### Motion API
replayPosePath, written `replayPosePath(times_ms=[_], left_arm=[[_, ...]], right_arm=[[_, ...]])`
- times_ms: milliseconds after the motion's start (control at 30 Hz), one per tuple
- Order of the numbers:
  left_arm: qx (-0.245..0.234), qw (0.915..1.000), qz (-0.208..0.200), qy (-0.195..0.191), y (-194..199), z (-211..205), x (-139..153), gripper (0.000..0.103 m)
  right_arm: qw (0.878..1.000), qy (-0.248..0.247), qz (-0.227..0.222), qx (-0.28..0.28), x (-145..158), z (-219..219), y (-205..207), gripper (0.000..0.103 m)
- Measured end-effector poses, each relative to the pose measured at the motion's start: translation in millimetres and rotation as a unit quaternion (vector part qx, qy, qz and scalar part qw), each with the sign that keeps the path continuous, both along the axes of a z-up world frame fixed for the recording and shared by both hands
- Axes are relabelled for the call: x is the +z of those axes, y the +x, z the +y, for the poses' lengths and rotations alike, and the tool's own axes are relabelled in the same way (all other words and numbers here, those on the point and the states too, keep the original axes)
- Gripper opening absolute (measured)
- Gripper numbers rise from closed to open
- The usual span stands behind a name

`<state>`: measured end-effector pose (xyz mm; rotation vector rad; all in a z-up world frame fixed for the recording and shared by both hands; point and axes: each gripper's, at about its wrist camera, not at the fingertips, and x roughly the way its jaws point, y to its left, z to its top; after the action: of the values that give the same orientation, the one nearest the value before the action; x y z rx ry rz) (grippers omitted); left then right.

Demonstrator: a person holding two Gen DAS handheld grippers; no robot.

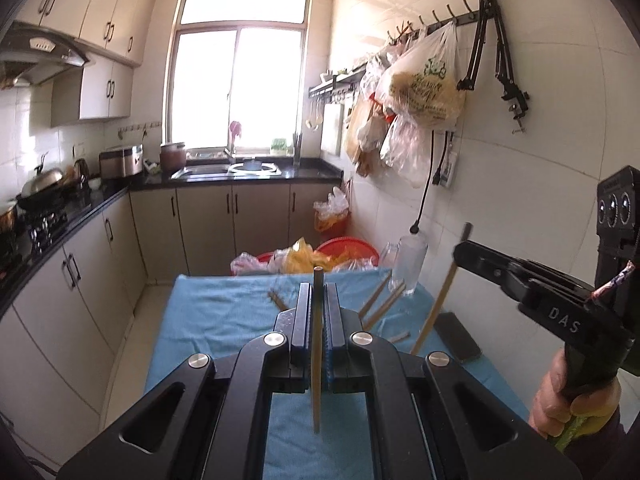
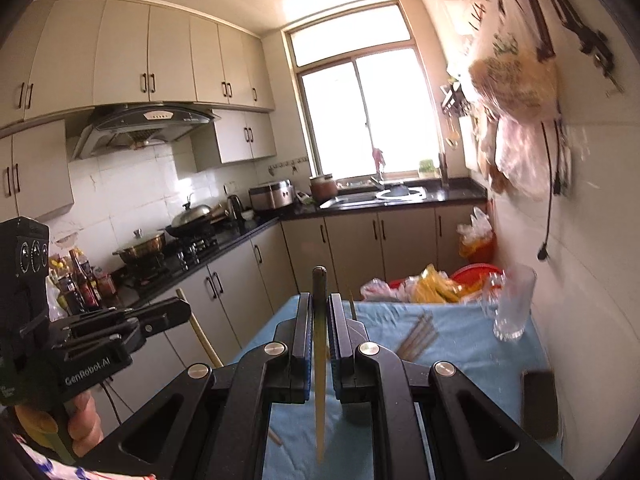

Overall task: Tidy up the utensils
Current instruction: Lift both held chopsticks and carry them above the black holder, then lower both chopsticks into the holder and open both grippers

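Observation:
My left gripper [image 1: 318, 292] is shut on a wooden chopstick [image 1: 317, 344] that stands upright between its jaws, held above the blue cloth. My right gripper [image 2: 320, 300] is shut on another chopstick [image 2: 320, 368], also upright; from the left wrist view it shows at the right [image 1: 460, 250] with its chopstick [image 1: 440, 300] hanging down. Several loose chopsticks [image 1: 382, 304] lie on the cloth near a clear glass [image 1: 410, 264]. They also show in the right wrist view [image 2: 418, 336], left of the glass [image 2: 512, 304].
The blue cloth [image 1: 224, 312] covers a small table against the tiled wall. A dark phone [image 1: 458, 336] lies at its right edge. Plastic bags and a red basin [image 1: 344, 250] sit beyond the far edge. Cabinets and counter run along the left.

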<state>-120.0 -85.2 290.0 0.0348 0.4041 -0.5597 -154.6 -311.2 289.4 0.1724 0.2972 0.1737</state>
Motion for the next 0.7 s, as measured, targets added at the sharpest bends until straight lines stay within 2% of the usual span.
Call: replayPosePath(times_ms=[367, 533, 700], left_arm=[[-0.007, 1.0000, -0.001, -0.005, 48, -31, 26, 0.005], [-0.011, 0.9997, 0.014, -0.017, 76, -46, 28, 0.005], [-0.011, 0.9994, 0.028, -0.016, 101, -65, 18, 0.005]], right_arm=[[0.999, -0.024, -0.016, -0.016, 36, 3, 52, 0.008], [0.999, -0.033, -0.017, -0.032, 40, -4, 77, 0.008], [0.998, -0.039, -0.008, -0.044, 31, -11, 99, 0.008]])
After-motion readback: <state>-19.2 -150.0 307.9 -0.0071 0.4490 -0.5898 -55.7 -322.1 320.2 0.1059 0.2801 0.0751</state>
